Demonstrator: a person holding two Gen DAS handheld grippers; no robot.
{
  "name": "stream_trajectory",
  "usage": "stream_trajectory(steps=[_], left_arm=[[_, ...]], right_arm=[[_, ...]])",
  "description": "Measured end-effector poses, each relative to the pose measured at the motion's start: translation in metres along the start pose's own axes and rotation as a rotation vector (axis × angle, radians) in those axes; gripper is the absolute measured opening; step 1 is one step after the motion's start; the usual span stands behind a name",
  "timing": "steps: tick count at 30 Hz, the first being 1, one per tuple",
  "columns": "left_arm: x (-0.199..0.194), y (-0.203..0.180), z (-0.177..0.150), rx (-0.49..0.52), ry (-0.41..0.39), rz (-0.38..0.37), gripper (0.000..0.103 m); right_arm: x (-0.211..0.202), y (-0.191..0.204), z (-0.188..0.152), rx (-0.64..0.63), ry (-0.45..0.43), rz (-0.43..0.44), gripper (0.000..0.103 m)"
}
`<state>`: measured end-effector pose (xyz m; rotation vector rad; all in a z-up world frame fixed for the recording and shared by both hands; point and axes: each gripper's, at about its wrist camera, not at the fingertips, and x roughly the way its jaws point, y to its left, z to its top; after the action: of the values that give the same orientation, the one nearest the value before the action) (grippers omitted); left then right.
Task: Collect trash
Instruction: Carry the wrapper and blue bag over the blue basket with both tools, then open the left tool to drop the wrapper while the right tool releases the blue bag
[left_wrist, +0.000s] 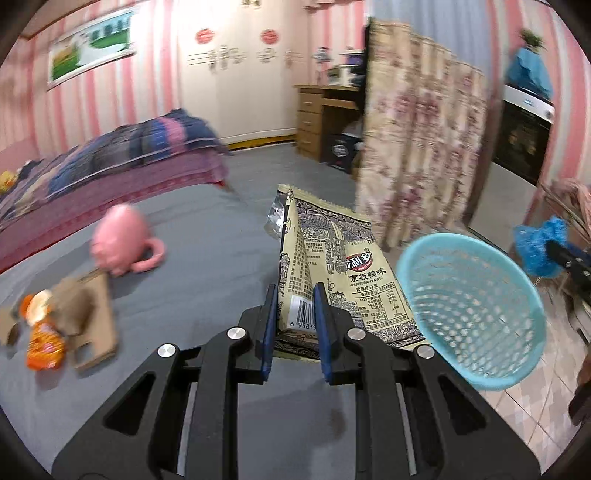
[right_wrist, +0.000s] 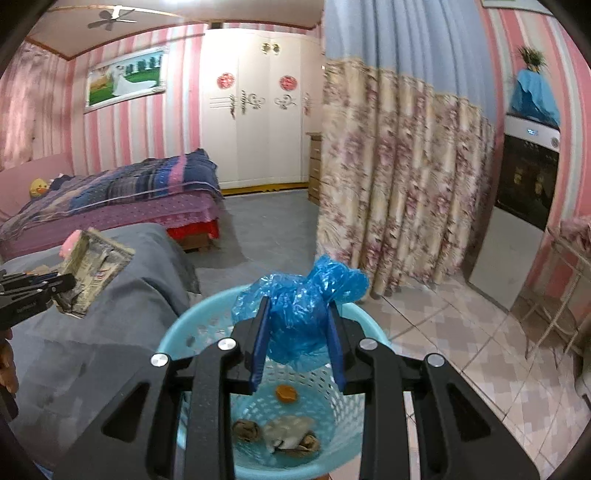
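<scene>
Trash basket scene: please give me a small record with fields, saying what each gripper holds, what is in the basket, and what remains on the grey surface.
left gripper: shut on the beige snack packet
right gripper: shut on the blue plastic bag, above the basket
basket: light blue, holds an orange piece and crumpled scraps
grey surface: pink mug, cardboard piece and orange wrapper lie on it
blur: left view is smeared, small items unclear
</scene>
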<state>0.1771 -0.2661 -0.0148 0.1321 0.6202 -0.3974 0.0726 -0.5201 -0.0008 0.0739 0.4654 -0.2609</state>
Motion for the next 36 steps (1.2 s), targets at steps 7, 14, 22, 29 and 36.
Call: stream_trajectory(steps=[7,14,22,29,36], left_arm=[[0.028,-0.071,0.000,0.087,0.019,-0.085,0.019],[0.050,-0.104,-0.002,0.144,0.066,-0.105,0.042],[0.048,-0.077,0.003,0.085,0.015,-0.017,0.083],[0.033,-0.037,0.007,-0.004,-0.030,0.028,0.096],[0.017,-0.012,0.005,-0.041,-0.048,0.052,0.097]], right_arm=[[0.009,-0.030,-0.013,0.034,0.018,-0.046,0.029],[0.012,-0.048,-0.025,0.067,0.038,-0.064,0.029],[0.015,-0.045,-0.029,0.072,0.044,-0.058,0.029],[0.026,-0.027,-0.029,0.085,0.041,-0.049,0.029],[0.046,-0.004,-0.031,0.059,0.049,-0.054,0.048]])
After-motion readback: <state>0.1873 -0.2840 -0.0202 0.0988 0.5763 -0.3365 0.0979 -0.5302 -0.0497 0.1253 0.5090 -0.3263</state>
